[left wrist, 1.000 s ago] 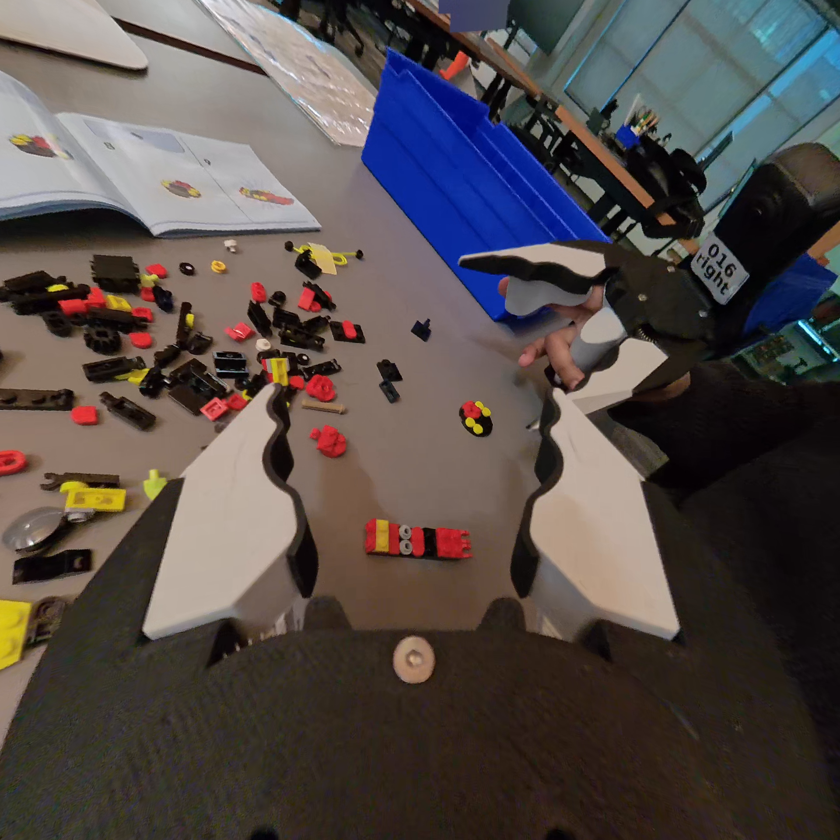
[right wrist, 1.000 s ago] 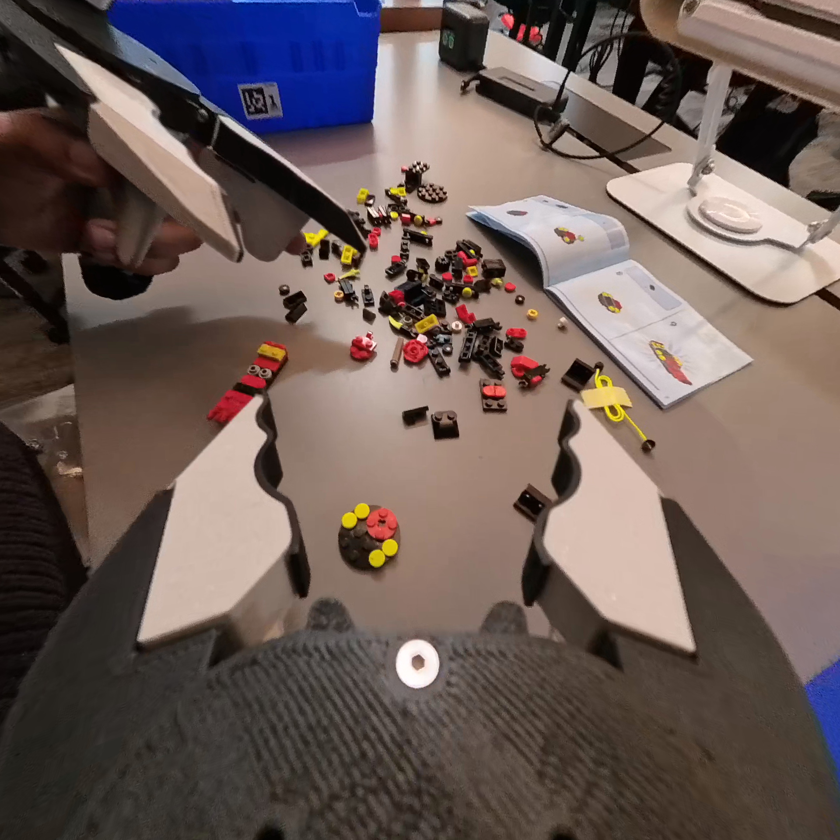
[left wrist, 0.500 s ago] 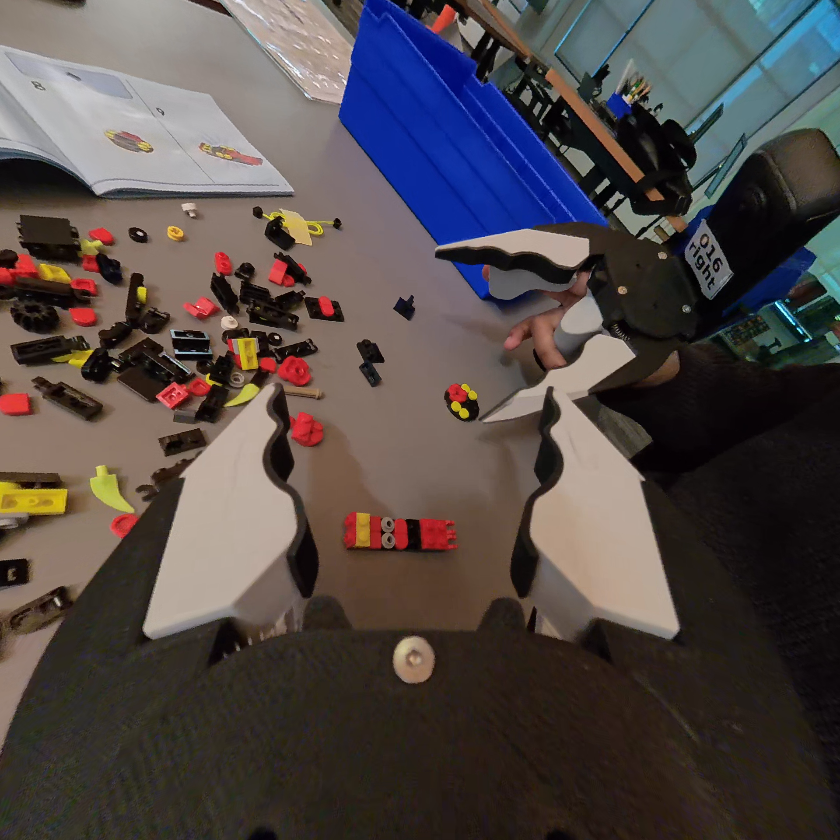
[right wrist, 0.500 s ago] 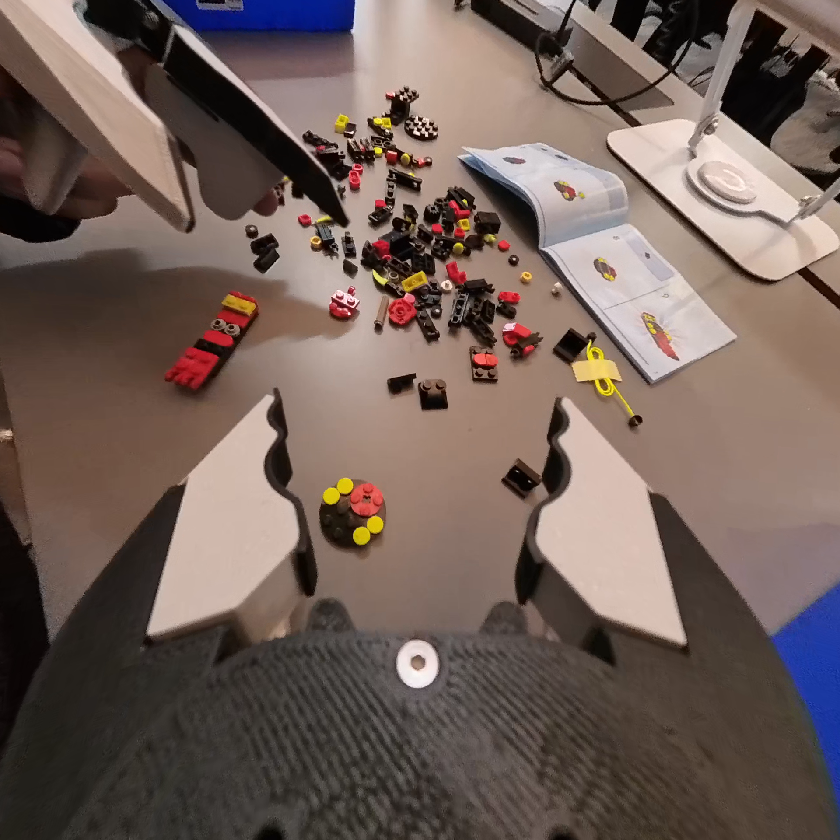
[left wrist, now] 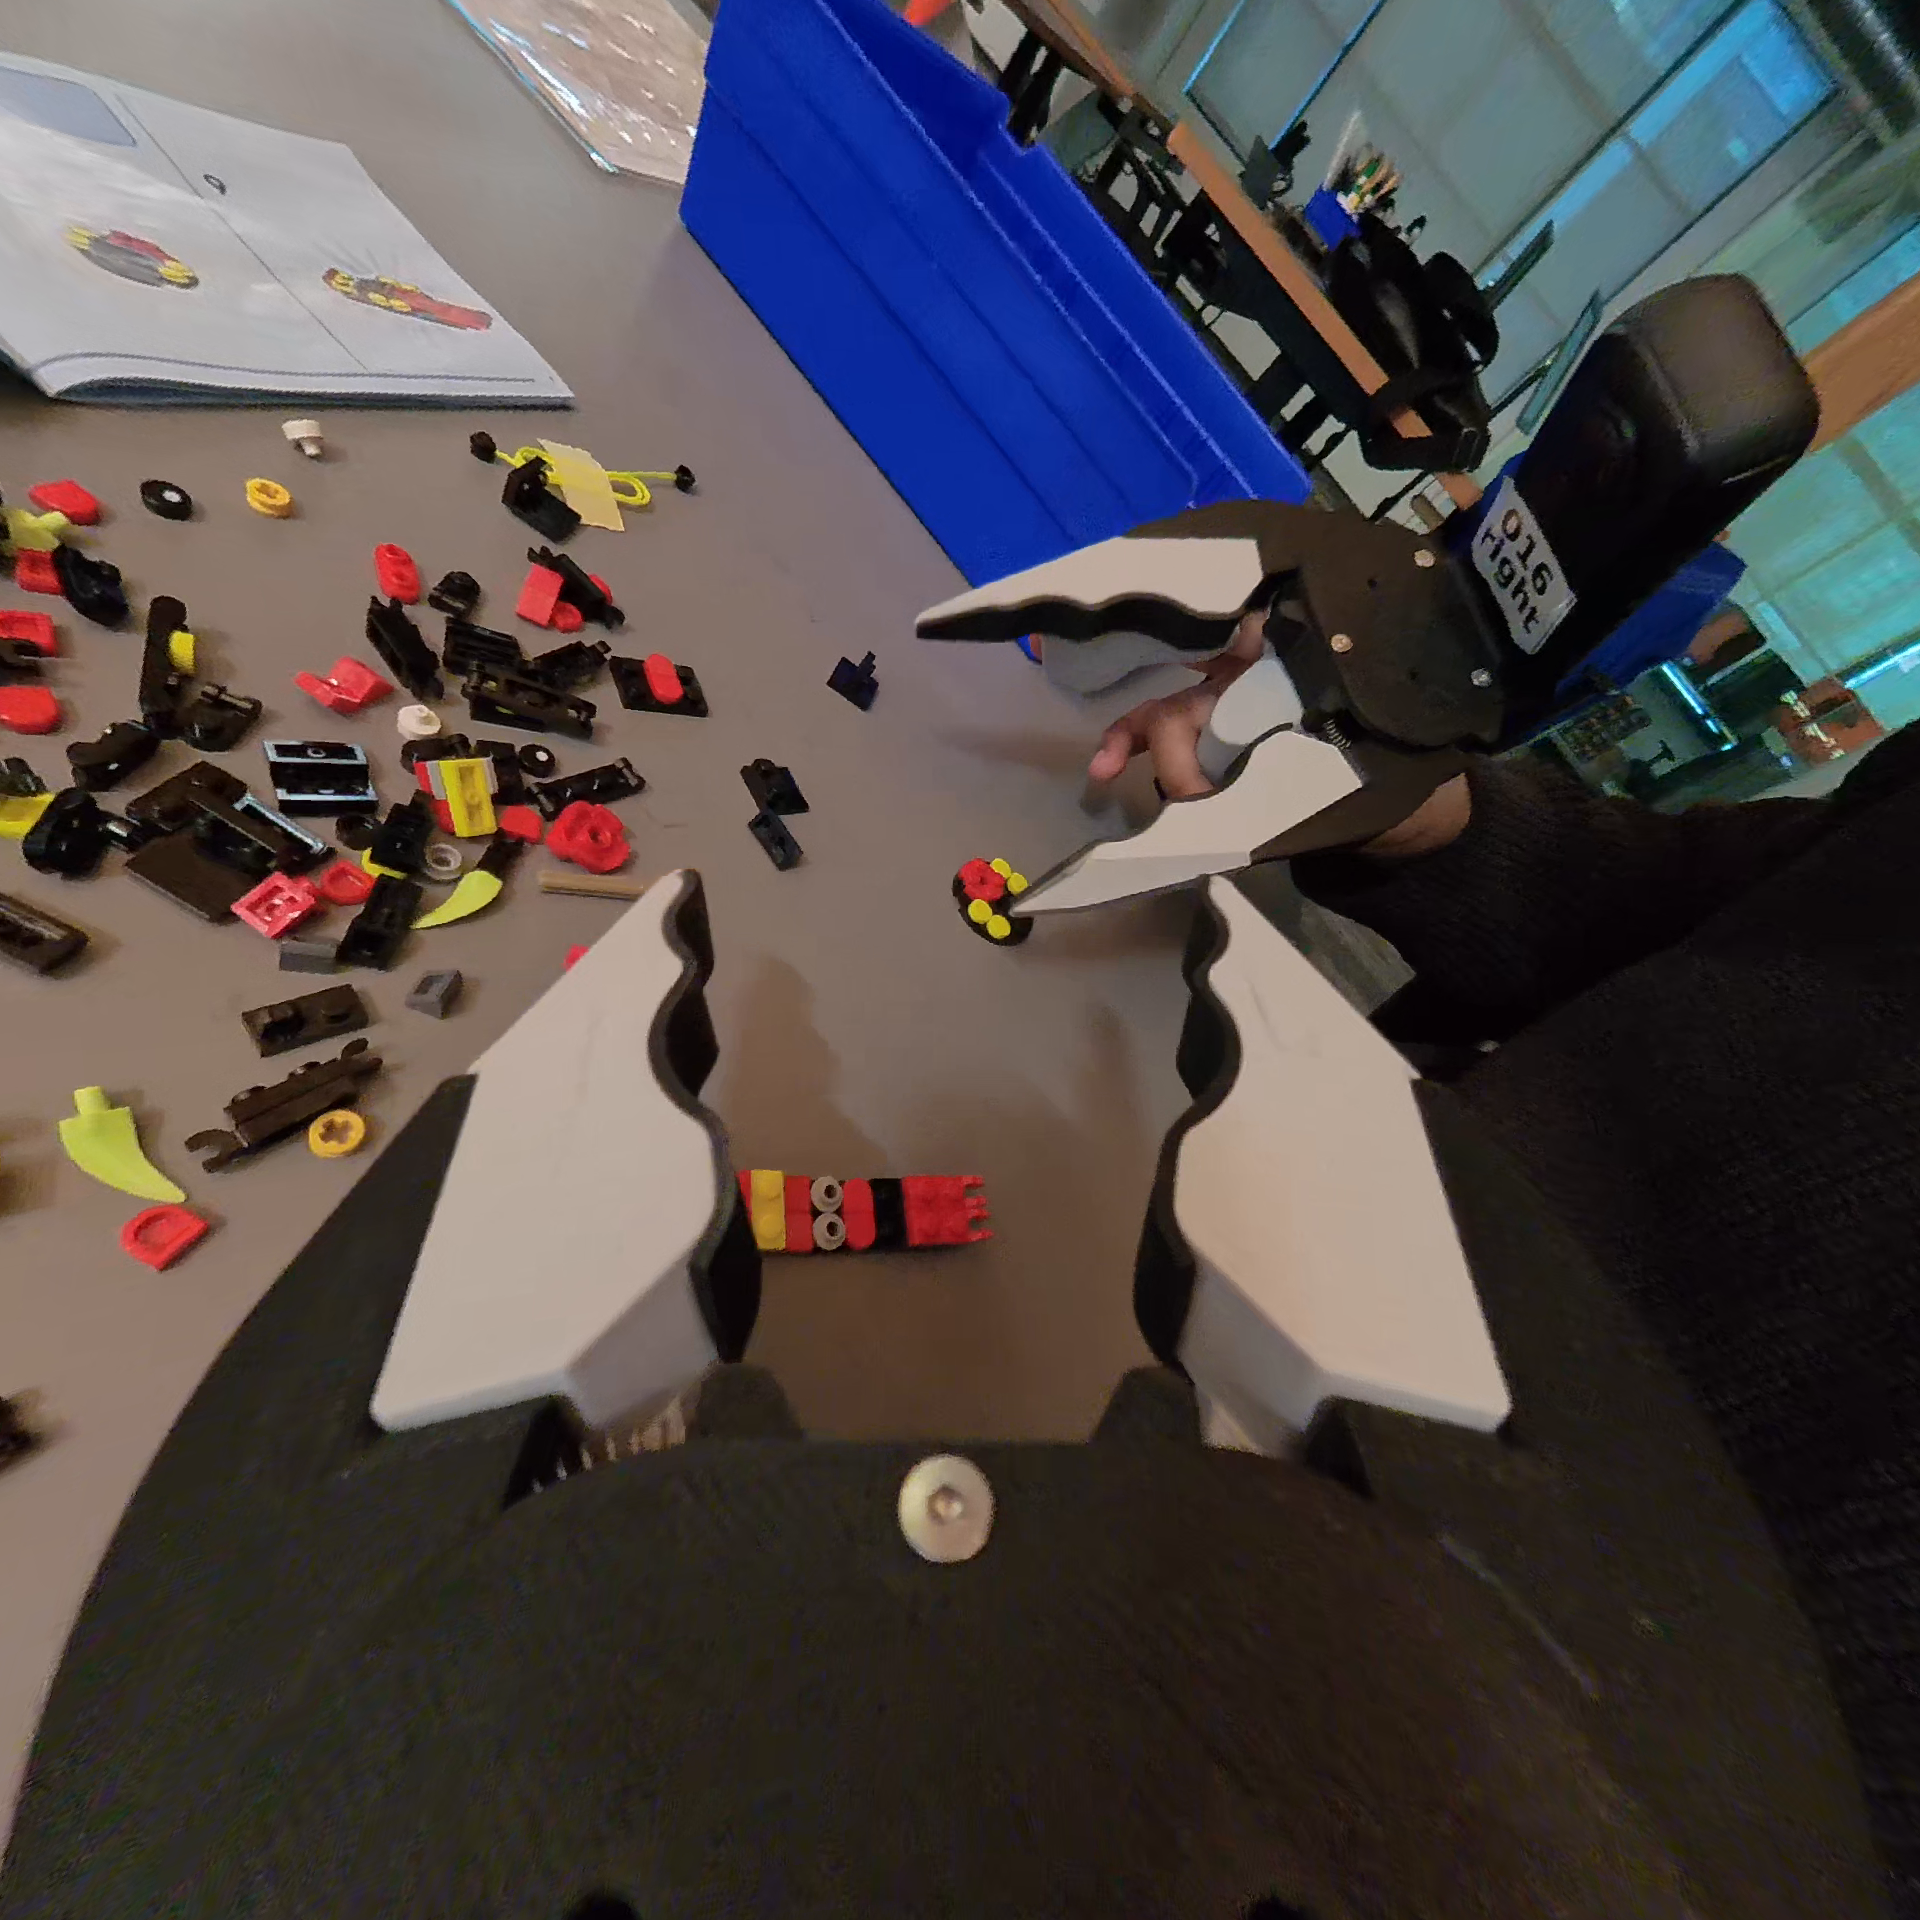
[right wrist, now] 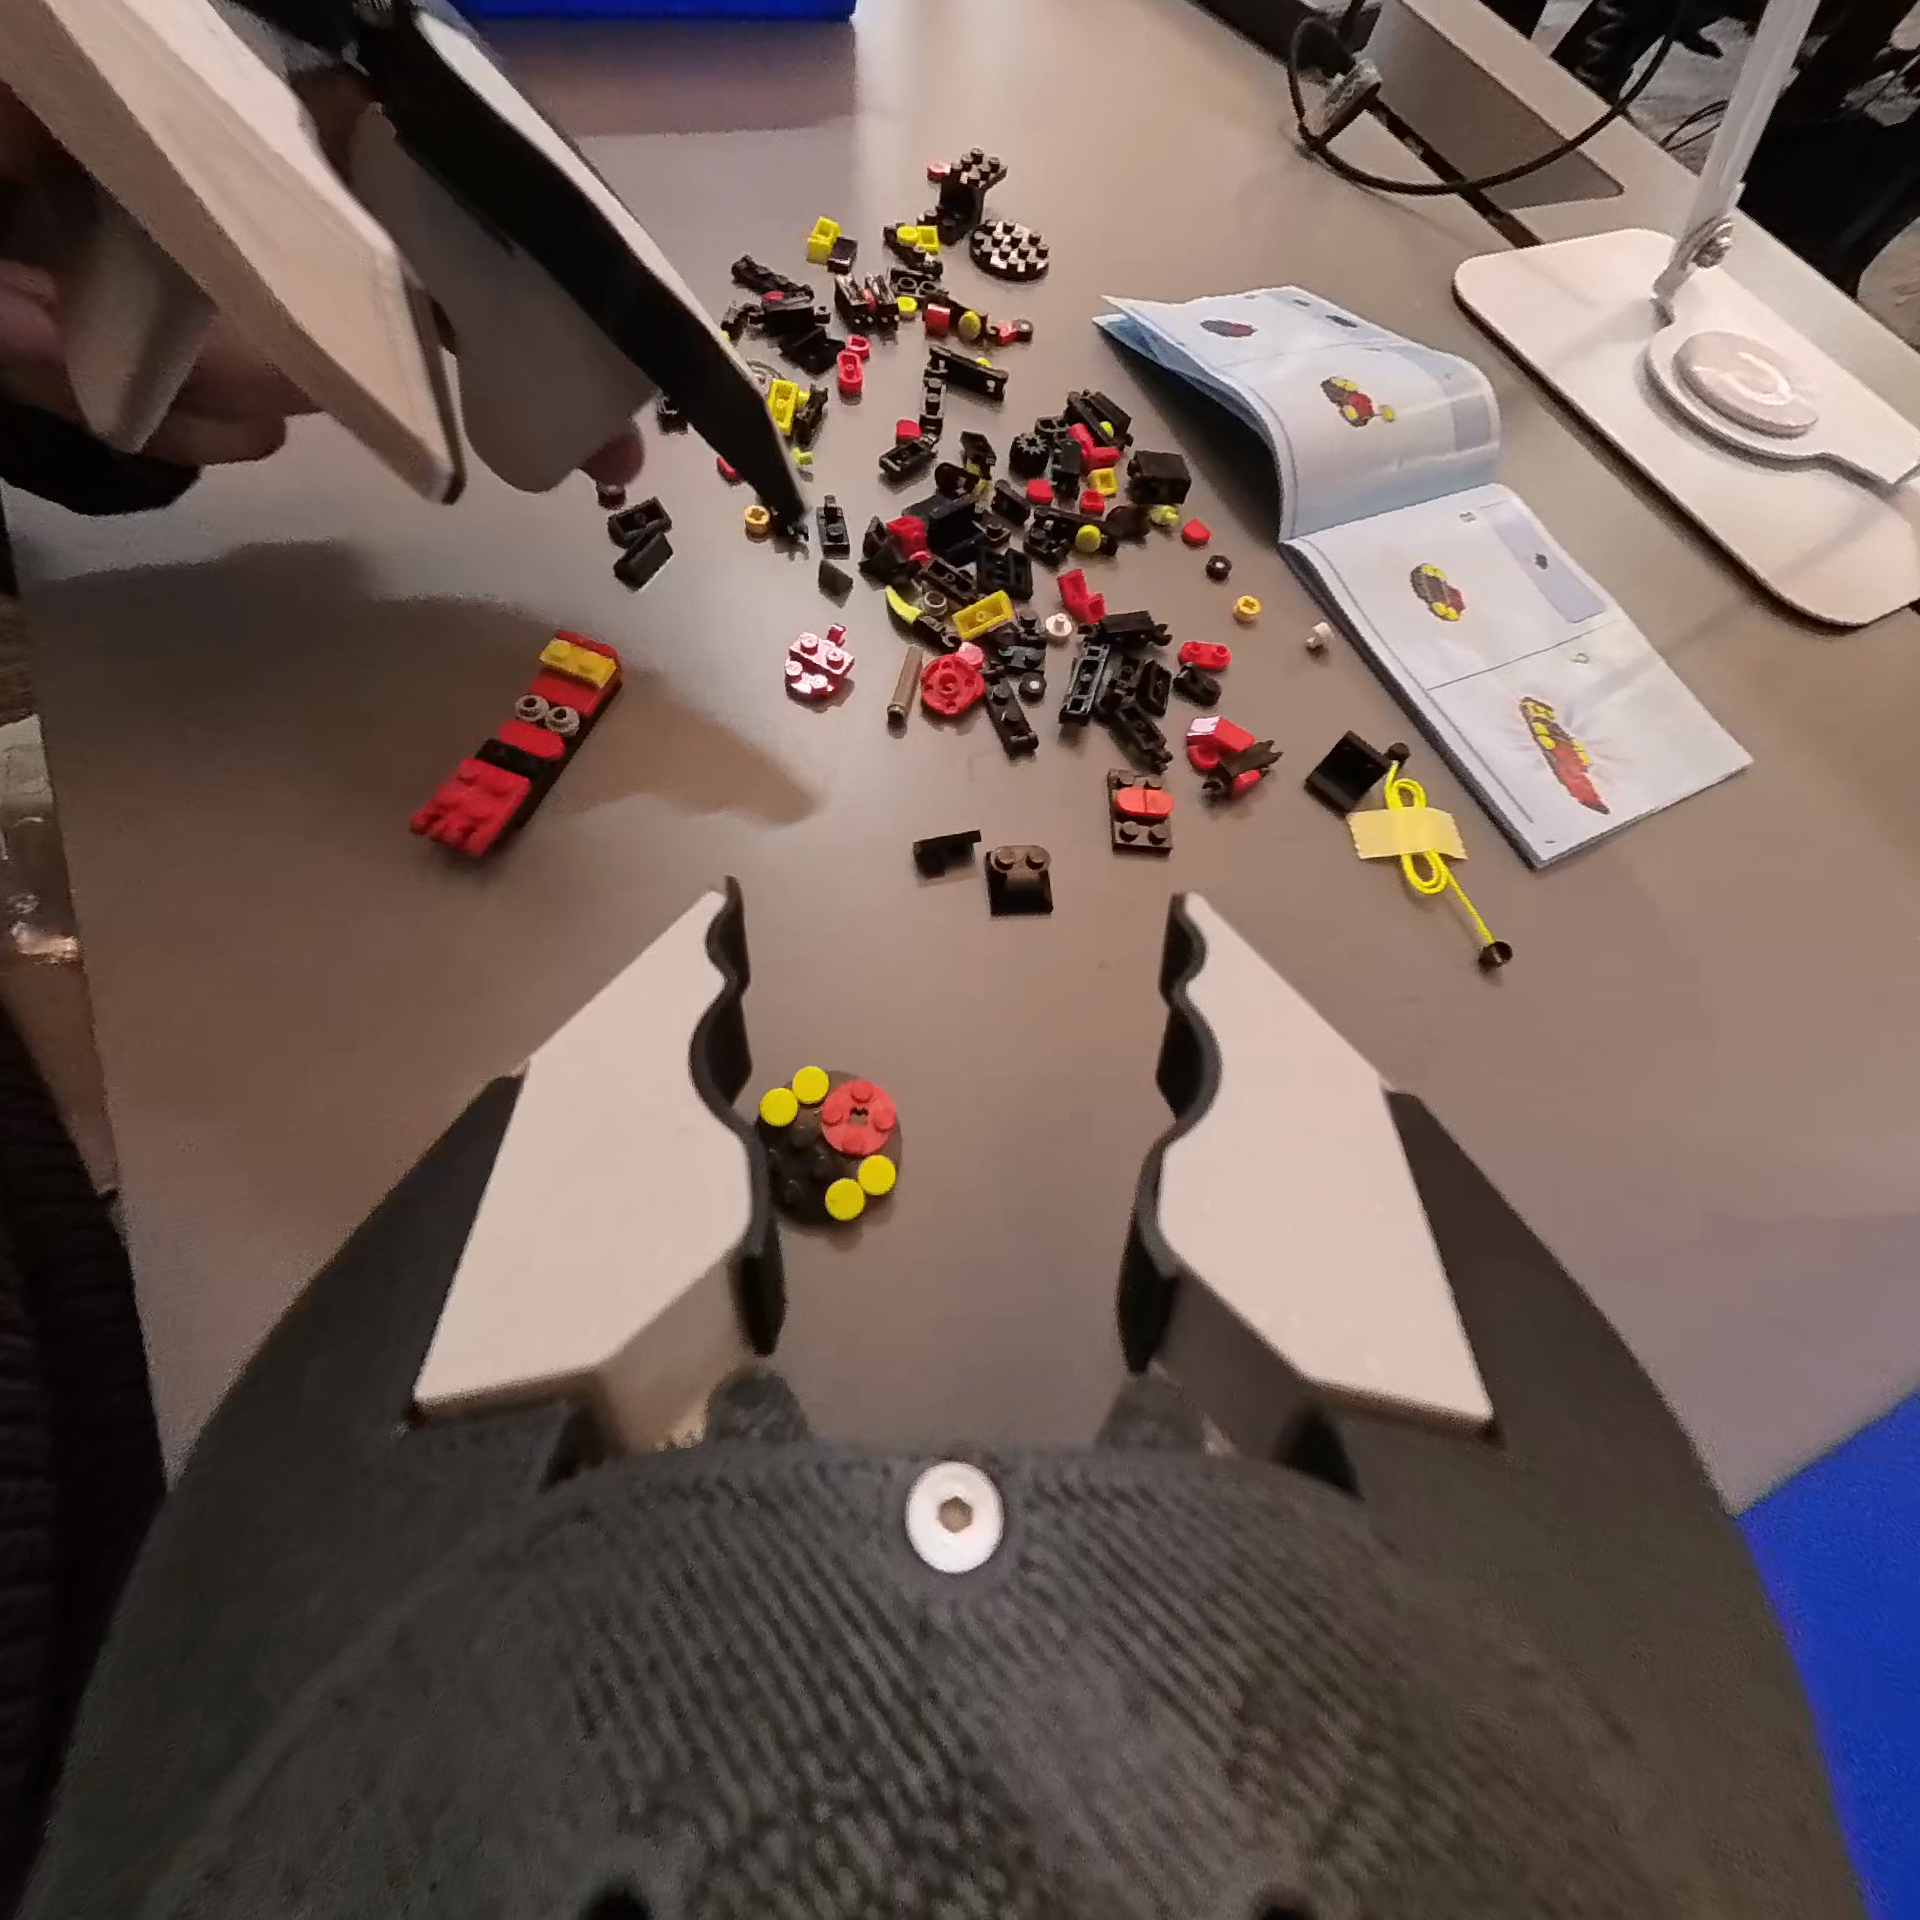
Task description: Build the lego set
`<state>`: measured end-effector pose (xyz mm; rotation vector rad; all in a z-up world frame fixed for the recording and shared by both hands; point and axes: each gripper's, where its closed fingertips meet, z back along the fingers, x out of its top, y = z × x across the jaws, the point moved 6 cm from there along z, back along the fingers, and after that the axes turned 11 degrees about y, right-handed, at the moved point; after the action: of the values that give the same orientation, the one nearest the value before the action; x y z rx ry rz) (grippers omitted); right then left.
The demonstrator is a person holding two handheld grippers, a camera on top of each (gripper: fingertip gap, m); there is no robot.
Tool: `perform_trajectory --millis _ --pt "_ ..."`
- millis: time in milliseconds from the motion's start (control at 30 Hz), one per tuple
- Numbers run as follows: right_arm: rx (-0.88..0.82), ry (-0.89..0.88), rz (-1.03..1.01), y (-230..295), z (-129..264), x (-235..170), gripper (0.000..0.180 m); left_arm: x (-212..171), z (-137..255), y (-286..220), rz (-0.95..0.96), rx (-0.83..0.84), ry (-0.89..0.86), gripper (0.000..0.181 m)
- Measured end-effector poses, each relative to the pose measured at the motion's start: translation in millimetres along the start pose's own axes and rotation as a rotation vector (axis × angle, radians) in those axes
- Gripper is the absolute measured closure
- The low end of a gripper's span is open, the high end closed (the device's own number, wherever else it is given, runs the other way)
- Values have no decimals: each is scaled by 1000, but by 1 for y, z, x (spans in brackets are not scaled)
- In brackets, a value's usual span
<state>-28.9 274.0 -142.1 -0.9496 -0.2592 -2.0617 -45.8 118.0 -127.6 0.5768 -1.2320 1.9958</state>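
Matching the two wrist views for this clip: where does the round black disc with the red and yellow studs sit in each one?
Left wrist view: round black disc, right of centre on the table, at the tip of the far right gripper's lower finger.
Right wrist view: same disc, low centre, between the open fingers, against the left one.
Shared landmark: the long red, black and yellow assembly.

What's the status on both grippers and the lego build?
Left gripper open over striped strip. Right gripper open around round disc. Nothing blocking.
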Motion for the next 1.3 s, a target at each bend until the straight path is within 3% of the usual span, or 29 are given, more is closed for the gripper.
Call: perform_trajectory --millis 233,400,633,867,1300 --pt "20 8 -4 0 0 -1 111 -1 1 -2 7 -39 5 105" --pt "57 -14 -12 0 4 1 138 -1 0 -5 0 -66 10 111" --pt "103 -43 -53 -2 6 3 140 -2 1 -9 -11 -107 14 127" --pt "158 -236 -155 -11 27 17 139 4 7 -14 -45 -124 -42 128" --pt "177 -217 -248 -15 35 2 139 12 -8 -15 -29 -200 -13 127"
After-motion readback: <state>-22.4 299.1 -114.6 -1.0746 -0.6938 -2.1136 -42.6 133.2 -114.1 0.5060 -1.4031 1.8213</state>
